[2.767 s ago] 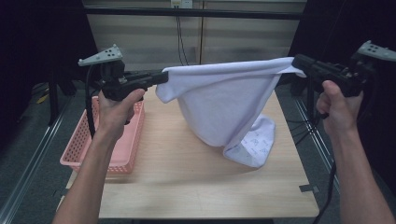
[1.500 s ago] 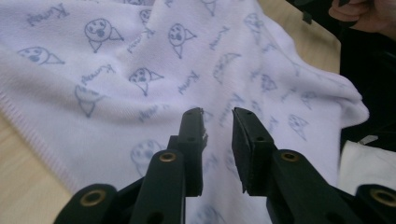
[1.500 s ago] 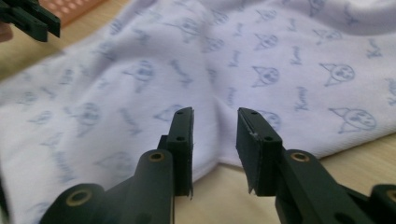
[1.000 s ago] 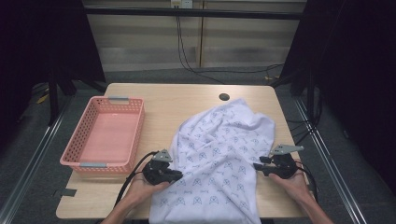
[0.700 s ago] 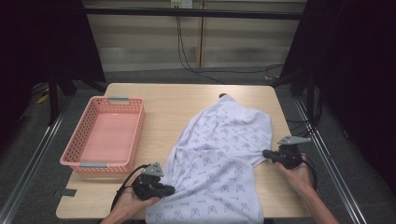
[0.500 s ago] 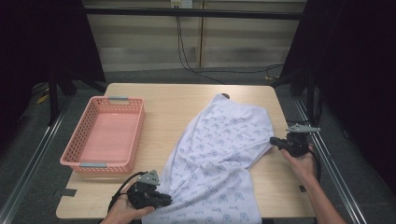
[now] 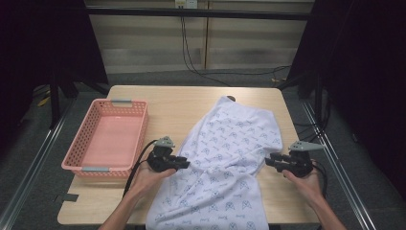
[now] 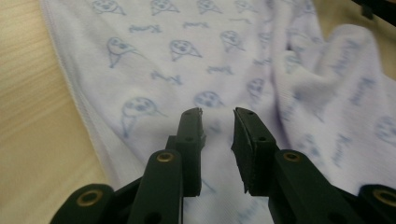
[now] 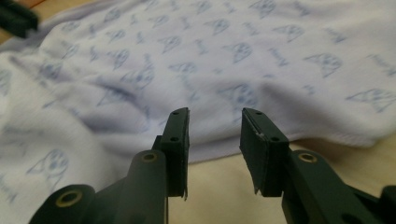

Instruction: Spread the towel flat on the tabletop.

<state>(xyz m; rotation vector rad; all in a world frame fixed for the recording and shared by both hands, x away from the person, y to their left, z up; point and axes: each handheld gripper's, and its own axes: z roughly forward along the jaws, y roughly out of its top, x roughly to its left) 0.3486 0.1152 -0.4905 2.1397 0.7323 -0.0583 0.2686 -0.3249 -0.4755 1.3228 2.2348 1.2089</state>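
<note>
We have the printed white cloth [image 7: 229,163] spread across the wooden table [image 7: 177,103], its near end hanging over the front edge. Left gripper [image 7: 184,164] sits at the cloth's left edge, jaws slightly apart with nothing between them; they have just been opening. In the left gripper view [image 8: 217,122] bare cloth lies beyond the tips. Right gripper [image 7: 268,161] is at the right edge, jaws likewise parted and just opened, hovering over the hem [image 9: 215,123]. We judge this the laying-flat step, with a fold likely next: each gripper needs a fresh pinch on an edge. Pink basket [image 7: 86,143] stands empty at left. Dark room, cables [image 7: 191,52] on the floor behind.
</note>
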